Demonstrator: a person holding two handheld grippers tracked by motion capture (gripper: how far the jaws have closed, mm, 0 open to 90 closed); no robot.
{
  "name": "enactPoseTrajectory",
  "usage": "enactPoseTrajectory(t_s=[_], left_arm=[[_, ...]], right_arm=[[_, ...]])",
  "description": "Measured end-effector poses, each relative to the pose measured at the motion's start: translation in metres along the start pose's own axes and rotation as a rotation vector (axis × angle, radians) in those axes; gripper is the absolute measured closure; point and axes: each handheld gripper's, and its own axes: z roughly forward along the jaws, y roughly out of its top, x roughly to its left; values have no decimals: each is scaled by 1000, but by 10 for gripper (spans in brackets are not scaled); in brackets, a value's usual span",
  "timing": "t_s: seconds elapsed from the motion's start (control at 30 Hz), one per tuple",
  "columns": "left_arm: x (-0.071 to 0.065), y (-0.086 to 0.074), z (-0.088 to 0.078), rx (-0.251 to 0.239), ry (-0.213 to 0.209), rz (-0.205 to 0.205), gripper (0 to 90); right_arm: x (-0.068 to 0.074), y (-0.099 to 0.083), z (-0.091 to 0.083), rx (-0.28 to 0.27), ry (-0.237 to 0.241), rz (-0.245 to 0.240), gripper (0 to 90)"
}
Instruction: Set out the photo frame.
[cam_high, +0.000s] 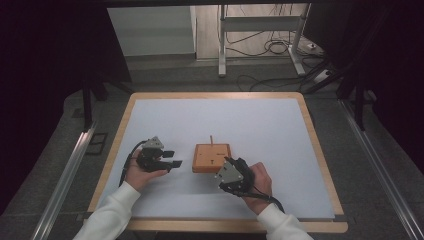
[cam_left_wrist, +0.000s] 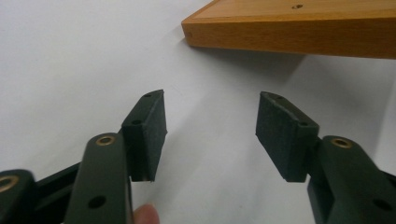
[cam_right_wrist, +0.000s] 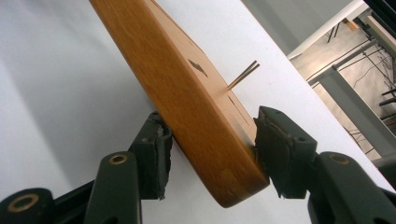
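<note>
A square wooden block (cam_high: 212, 157) lies near the middle of the white mat, with a thin wooden stick (cam_high: 211, 139) standing up at its far edge. My right gripper (cam_high: 227, 164) is at the block's near right corner. In the right gripper view the block (cam_right_wrist: 187, 93) sits between the jaws of my right gripper (cam_right_wrist: 210, 140), one pad on its top face and one under it, and the stick (cam_right_wrist: 243, 74) pokes out beyond. My left gripper (cam_high: 172, 158) rests left of the block, apart from it. In its own view my left gripper (cam_left_wrist: 211, 126) is open and holds nothing, with the block (cam_left_wrist: 289, 35) ahead.
The white mat (cam_high: 260, 120) covers a table with a wooden rim (cam_high: 320, 150). Beyond the far edge stand a metal frame (cam_high: 222, 45) and loose cables (cam_high: 272, 47) on the floor. Metal rails (cam_high: 65, 175) run along both sides of the table.
</note>
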Motion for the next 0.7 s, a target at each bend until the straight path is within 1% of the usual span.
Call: enactPoseTrajectory(t_s=[0.13,0.23,0.37,0.67,0.7], left_arm=[[1,-2,-1,6,12,-6,384],[1,-2,-2,1,11,-9,379],[1,-2,-1,7,9,-10,370],[1,-2,0,14,4,-8,366],[1,-2,0,14,4,-9,366]], right_arm=[[-3,4,1,8,6,-7,484],[-7,7,1,16,17,-9,492],[-13,11,2,22,29,-16,507],[-22,22,5,38,57,-49,556],[-23,23,5,43,54,-56,567]])
